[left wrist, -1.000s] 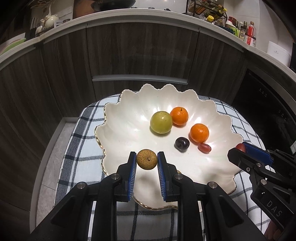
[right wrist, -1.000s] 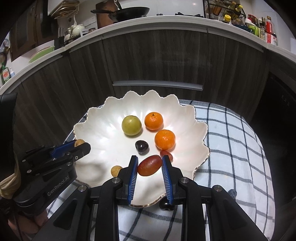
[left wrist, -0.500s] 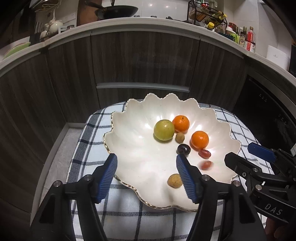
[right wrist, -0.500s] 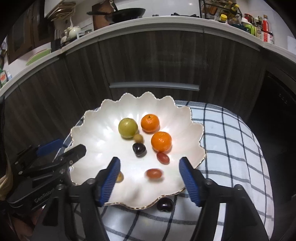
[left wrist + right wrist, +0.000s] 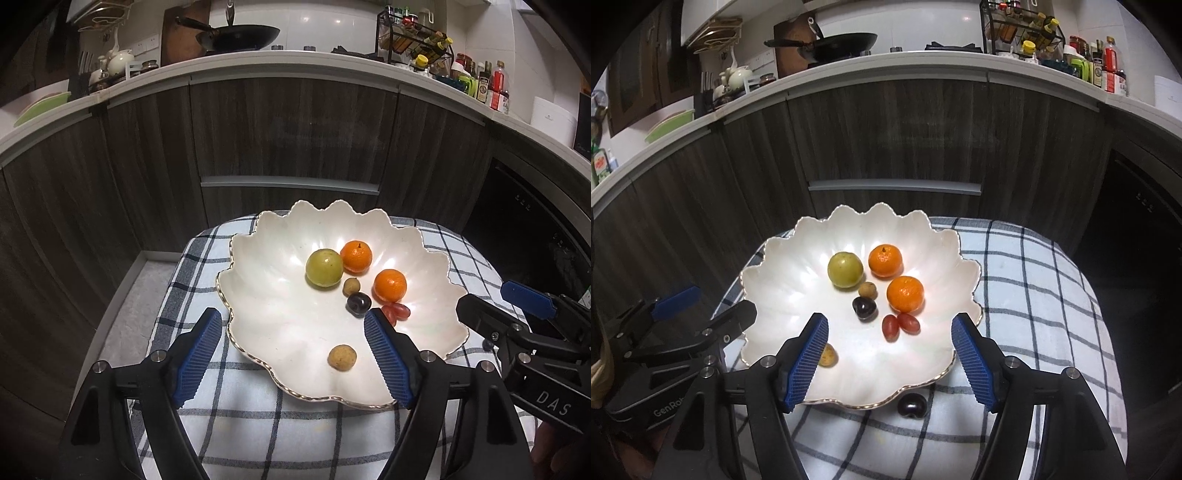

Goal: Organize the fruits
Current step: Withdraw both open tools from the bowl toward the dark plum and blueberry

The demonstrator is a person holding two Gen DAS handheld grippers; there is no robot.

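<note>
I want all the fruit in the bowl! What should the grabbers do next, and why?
Probably lower the open right gripper onto the dark cherry. It lies alone on the checked cloth, just outside the white bowl's rim, and both grippers are empty.

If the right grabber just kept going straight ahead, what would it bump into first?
Probably the two red grape tomatoes. The right gripper hangs open over the near part of the white scalloped plate, and they lie first ahead between its fingers. Depth is unclear, so it might touch the plate's bare surface first.
</note>
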